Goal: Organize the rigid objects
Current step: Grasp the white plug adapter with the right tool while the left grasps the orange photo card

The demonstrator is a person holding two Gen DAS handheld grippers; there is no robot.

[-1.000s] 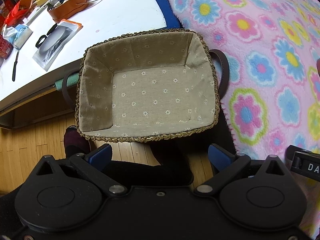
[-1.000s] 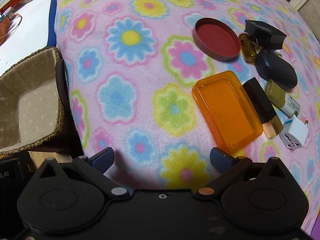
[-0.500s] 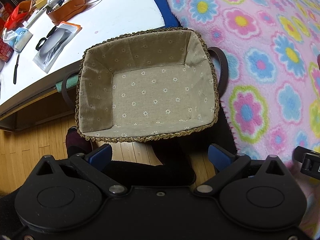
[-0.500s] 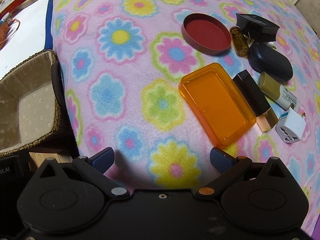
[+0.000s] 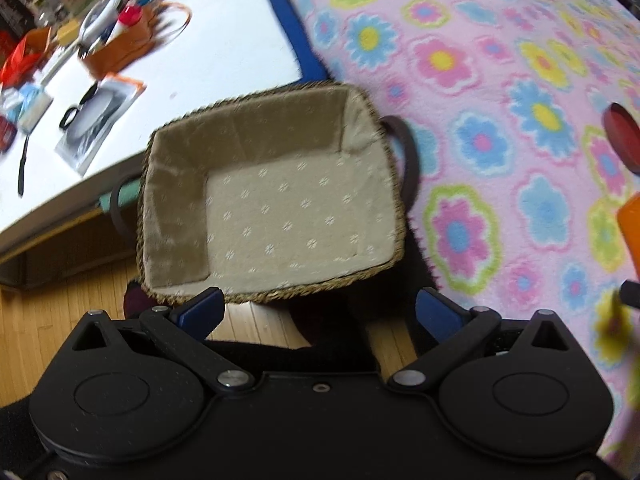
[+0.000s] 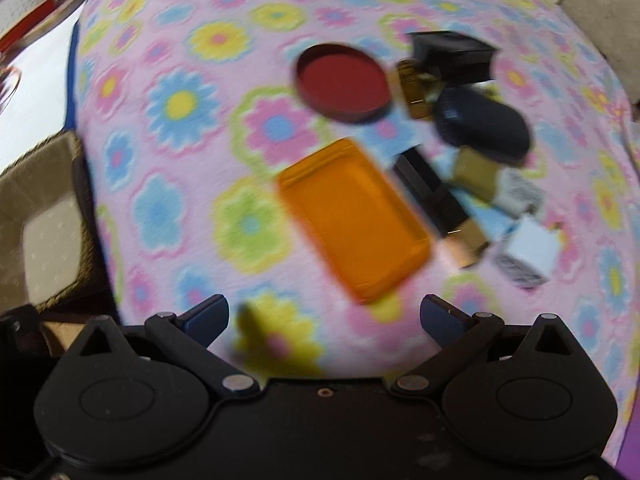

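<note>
Woven basket empty under my left tongs; both tongs released, gripping nothing.

Basket has a beige dotted lining and dark handles; it sits between the white tabletop and the flowered pink blanket, touching the blanket edge. My right tongs hover over the blanket, jaws spread wide, orange tray just ahead of them. Right view is motion-blurred. Behind the tray: round red lid, amber bottle, black box, dark oval case. Right of the tray: black-and-gold stick touching its long side, olive tube, white plug adapter. All 8 items are on the blanket, well apart from the basket.
</note>
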